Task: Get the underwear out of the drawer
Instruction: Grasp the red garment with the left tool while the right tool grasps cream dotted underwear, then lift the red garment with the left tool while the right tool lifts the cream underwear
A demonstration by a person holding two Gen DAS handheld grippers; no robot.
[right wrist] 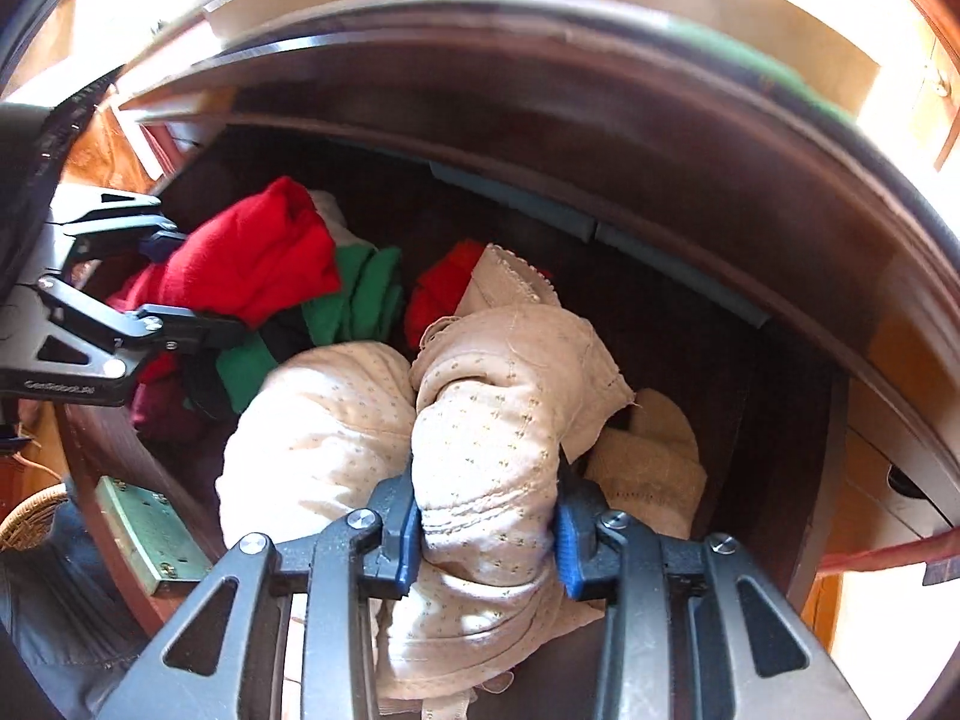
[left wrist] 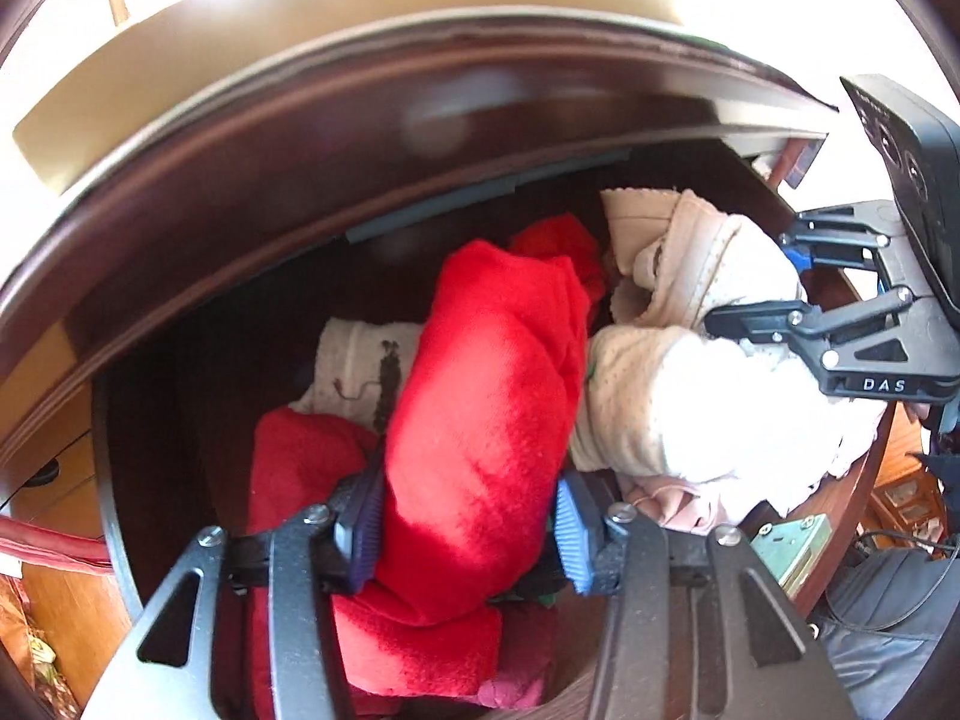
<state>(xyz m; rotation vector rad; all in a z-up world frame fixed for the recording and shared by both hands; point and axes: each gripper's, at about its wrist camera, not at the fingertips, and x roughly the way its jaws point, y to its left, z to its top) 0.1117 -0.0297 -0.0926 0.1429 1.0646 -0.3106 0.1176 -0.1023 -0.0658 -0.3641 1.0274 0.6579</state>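
Left wrist view, grippers: two seen. The left gripper point(left wrist: 468, 531) has its blue pads point(left wrist: 573, 531) pressed on either side of a red garment point(left wrist: 480, 420). The right gripper point(left wrist: 774, 285) enters at right, clamped on a cream dotted garment point(left wrist: 690, 408).
Left wrist view, cloth count: at least two red pieces, one white printed piece point(left wrist: 360, 360), two or more cream pieces, a pink scrap point(left wrist: 672, 495).
Left wrist view, location: all cloth lies in the open dark-wood drawer point(left wrist: 156, 480).
Left wrist view, only here: white printed piece, pink scrap.
Right wrist view, grippers: two seen. The right gripper point(right wrist: 486, 534) is closed on the cream dotted garment point(right wrist: 492, 420); the left gripper point(right wrist: 174, 276) at left clamps the red garment point(right wrist: 258, 258).
Right wrist view, only here: green cloth point(right wrist: 366, 294), beige knit piece point(right wrist: 654, 462), metal lock plate point(right wrist: 150, 534) on the drawer's front wall.
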